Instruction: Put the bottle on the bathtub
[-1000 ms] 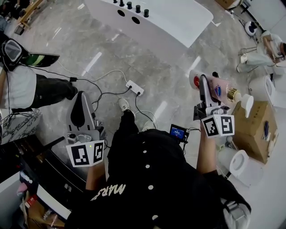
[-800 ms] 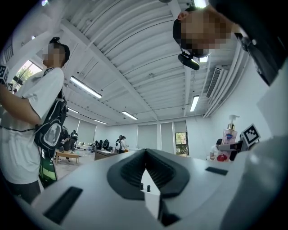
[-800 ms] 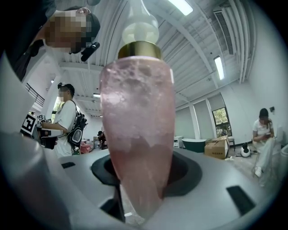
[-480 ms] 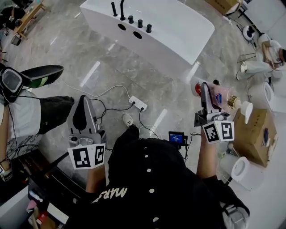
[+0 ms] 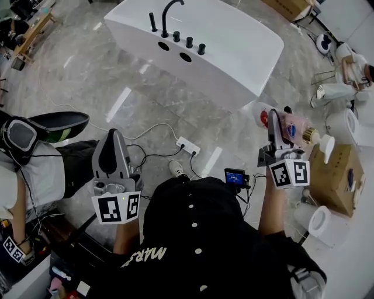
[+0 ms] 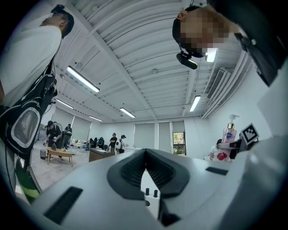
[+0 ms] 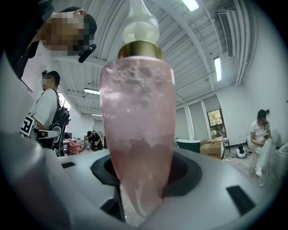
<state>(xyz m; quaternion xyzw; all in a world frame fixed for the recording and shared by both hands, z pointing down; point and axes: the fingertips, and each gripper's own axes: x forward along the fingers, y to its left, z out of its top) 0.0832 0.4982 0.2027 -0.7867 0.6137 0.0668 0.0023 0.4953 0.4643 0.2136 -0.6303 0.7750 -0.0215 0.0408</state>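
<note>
**Head view.** One white bathtub [image 5: 245, 35] stands at the top of the frame on the grey marble floor [image 5: 117, 82]. Only this view shows its deck fittings:
- one curved black spout [image 5: 169, 10]
- one upright black post
- three black knobs
- two round openings

One cardboard box [image 5: 336, 175] sits at the right. One white power strip [image 5: 188, 146] lies on the floor with cables running from it. The wearer's black garment [image 5: 198, 233] carries white lettering that reads "MARS" as far as it shows.

**Grippers.** There are two, each with one marker cube. The left gripper [image 5: 112, 140] is held over the floor. The right gripper [image 5: 274, 120] carries the single bottle [image 5: 292, 125] in the air, well apart from the bathtub and not on it.

**Left gripper view.** The jaws are pressed together at the tips with nothing between them. A white surface with two black knobs shows through the slit below. Only this view shows the bottle [image 6: 228, 134] standing upright in the far gripper. It also shows a group of people at the far end of the room.

**Right gripper view.** The jaws pinch the lower part of the pink bottle [image 7: 137, 126]. The gold collar and white pump rise above them. A seated person [image 7: 261, 134] and the cardboard box [image 7: 211, 146] appear behind.

**Labels.** The bottle has a red and blue label, and its print is too small to read.
</note>
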